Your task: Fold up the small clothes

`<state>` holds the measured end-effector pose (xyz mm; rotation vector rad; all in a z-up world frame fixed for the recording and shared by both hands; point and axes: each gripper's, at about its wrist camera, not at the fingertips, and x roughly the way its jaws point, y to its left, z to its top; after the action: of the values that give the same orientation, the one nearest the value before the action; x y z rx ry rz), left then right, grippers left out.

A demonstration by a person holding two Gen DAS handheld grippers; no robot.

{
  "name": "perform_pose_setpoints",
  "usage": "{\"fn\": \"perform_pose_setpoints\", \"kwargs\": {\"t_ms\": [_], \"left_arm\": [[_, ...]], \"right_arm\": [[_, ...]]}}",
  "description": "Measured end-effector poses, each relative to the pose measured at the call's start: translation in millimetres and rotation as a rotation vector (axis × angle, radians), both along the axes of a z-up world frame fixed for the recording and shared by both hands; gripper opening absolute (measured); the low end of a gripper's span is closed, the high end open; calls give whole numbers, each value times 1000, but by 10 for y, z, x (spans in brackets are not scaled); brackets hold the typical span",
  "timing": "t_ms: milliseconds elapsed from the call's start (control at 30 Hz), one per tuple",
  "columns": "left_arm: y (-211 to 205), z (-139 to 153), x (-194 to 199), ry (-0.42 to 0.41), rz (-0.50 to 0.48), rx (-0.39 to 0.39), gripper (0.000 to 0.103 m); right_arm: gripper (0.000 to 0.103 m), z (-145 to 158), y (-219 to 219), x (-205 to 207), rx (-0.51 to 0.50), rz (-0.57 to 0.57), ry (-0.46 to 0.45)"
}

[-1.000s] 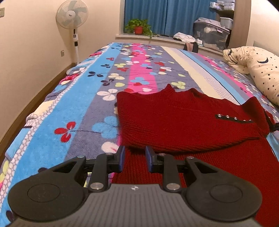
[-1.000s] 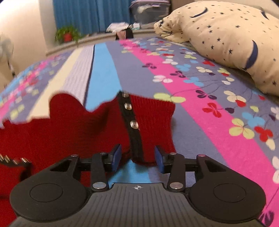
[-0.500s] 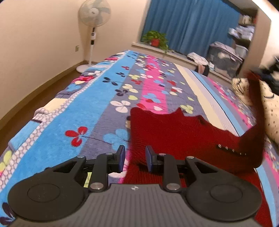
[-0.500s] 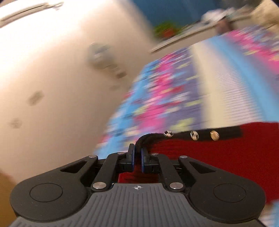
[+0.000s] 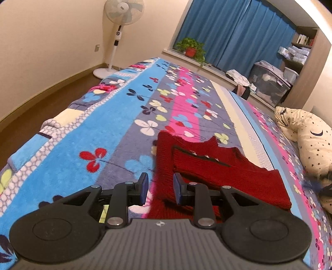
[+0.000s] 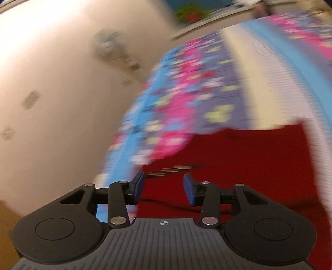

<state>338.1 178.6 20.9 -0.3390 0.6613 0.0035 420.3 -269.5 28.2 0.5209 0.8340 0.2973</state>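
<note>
While one dark red knitted sweater (image 5: 209,166) with a black button strip lies folded on the floral striped fleece blanket (image 5: 108,133), the left gripper (image 5: 159,188) hovers unclenched, and the right gripper (image 6: 164,188) jaws are opening, gripping nothing.

Sweater (image 5: 209,166) on bedspread (image 5: 116,128), pillow (image 5: 311,143) to its right.

Left view: you look down along the left gripper (image 5: 159,188), close over the bed (image 5: 116,128), toward the curtain (image 5: 234,35) at upper right.
Right view: blurred, tilted; you look over the right gripper (image 6: 164,188) toward the wall (image 6: 51,93).
Shared: sweater (image 5: 217,166), bed, fan (image 5: 122,12).
</note>
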Motion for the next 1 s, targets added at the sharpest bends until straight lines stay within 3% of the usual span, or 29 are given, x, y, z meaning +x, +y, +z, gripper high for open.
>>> {"fn": "perform_pose_setpoints", "kwargs": {"t_ms": [167, 267, 333, 433, 533, 567, 633, 700, 867, 1000], "left_arm": [[-114, -61, 14, 19, -31, 38, 29], [-174, -164, 22, 55, -49, 61, 29], [-191, -228, 24, 76, -47, 76, 29], [-177, -301, 10, 101, -33, 93, 29], [-168, -385, -36, 135, -26, 118, 29], [-169, -402, -57, 142, -26, 126, 29], [-169, -410, -100, 140, -31, 145, 29], [-194, -383, -163, 123, -43, 168, 29], [-273, -191, -385, 36, -65, 187, 29], [-305, -110, -649, 14, -82, 181, 29]], "right_arm": [[47, -816, -966, -550, -5, -260, 149], [47, -1137, -1168, -687, 65, -362, 158], [47, -1231, -1166, -645, 113, -383, 139], [45, -1222, -1108, -488, 59, -351, 75], [33, -1334, -1181, -403, -100, -425, 149], [30, -1385, -1253, -433, -82, -444, 159], [19, -1358, -1352, -520, -11, -493, 171], [19, -1195, -1332, -628, -17, -480, 104], [19, -855, -1041, -877, -47, -273, -10], [20, -619, -833, -1114, -119, -194, -73]]}}
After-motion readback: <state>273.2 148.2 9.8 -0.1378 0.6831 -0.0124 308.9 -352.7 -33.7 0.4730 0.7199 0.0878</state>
